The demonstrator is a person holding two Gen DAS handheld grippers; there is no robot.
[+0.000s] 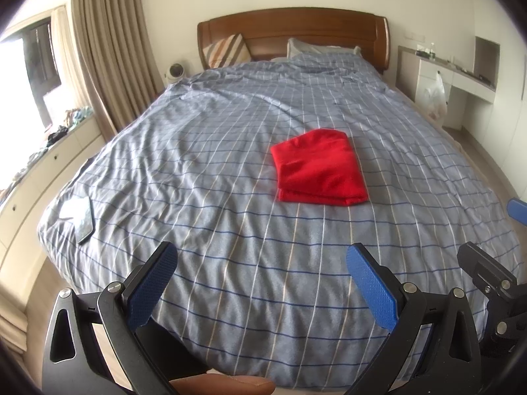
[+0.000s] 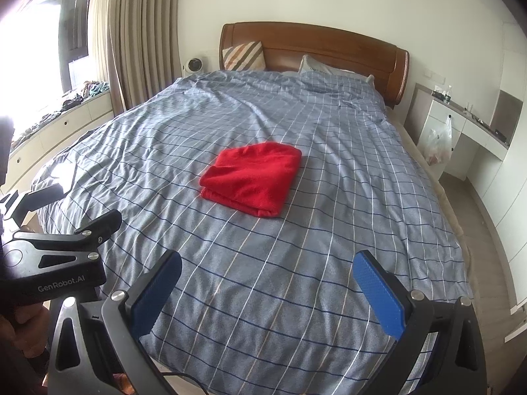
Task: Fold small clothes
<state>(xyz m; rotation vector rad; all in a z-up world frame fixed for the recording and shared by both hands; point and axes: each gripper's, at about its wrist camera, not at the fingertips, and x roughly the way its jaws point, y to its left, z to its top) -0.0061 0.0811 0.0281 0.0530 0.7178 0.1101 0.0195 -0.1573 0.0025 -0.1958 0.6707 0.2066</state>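
One red cloth (image 1: pixel 318 168) lies folded into a thick, soft rectangle with rounded corners and stacked layers showing at its near edge, resting on the bed (image 1: pixel 230 263) well ahead of both pairs of tongs and touched by neither. From the left tongs (image 1: pixel 262 283) it sits ahead and a little right; from the right tongs (image 2: pixel 267 291) it sits ahead and a little left. Both pairs are released, their jaws spread wide and holding nothing. Each has two flat blue pads (image 1: pixel 372 291) with a fine dotted grip texture, set on black angular arms with silver rivets. The bed's cover is a wrinkled grey-blue fabric crossed by thin white and dark blue lines in a grid. Two pillows lean at the far end against a curved, glossy wooden headboard (image 1: pixel 293 29): one striped (image 1: pixel 227 51) in brown and cream, one plain grey (image 1: pixel 316 49). A flat, shiny tablet (image 1: pixel 82 219) lies on the cover ahead and far left of the left tongs. Pleated beige curtains (image 1: pixel 108 49) hang far left; one white plastic bag (image 2: pixel 438 141) hangs far right of the right tongs.
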